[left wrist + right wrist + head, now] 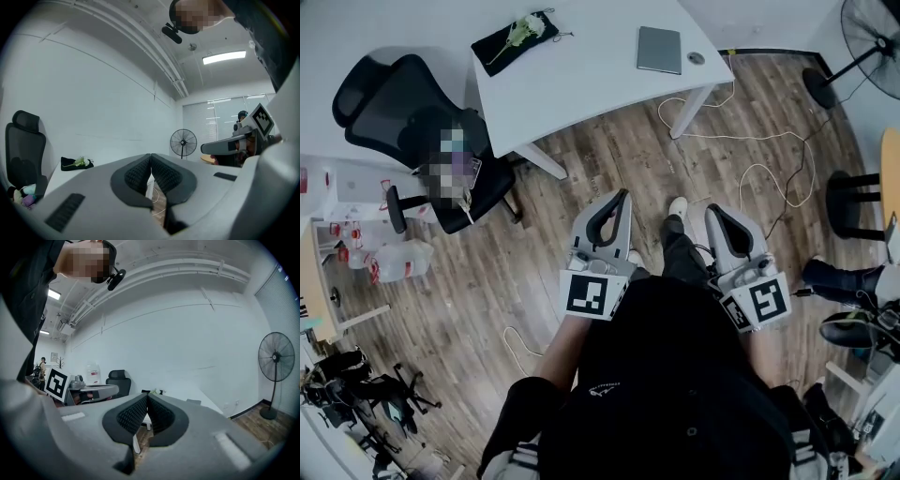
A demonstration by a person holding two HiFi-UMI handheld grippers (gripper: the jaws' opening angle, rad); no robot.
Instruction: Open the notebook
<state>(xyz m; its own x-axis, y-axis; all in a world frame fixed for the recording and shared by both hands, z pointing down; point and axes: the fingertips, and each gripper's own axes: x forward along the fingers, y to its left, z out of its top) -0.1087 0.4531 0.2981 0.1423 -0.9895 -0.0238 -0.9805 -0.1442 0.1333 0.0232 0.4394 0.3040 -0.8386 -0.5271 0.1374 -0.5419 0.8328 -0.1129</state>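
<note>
Left claw clenched, tips together, nothing between | right claw likewise clenched, empty | both over the brown wooden plank floor | flat grey rectangular notebook lies closed on the white bench, well apart from both claws

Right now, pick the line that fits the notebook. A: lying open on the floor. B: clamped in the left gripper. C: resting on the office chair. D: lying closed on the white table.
D: the notebook lies closed on the white table, while the left gripper and the right gripper are shut on nothing, away from it over the floor.
</note>
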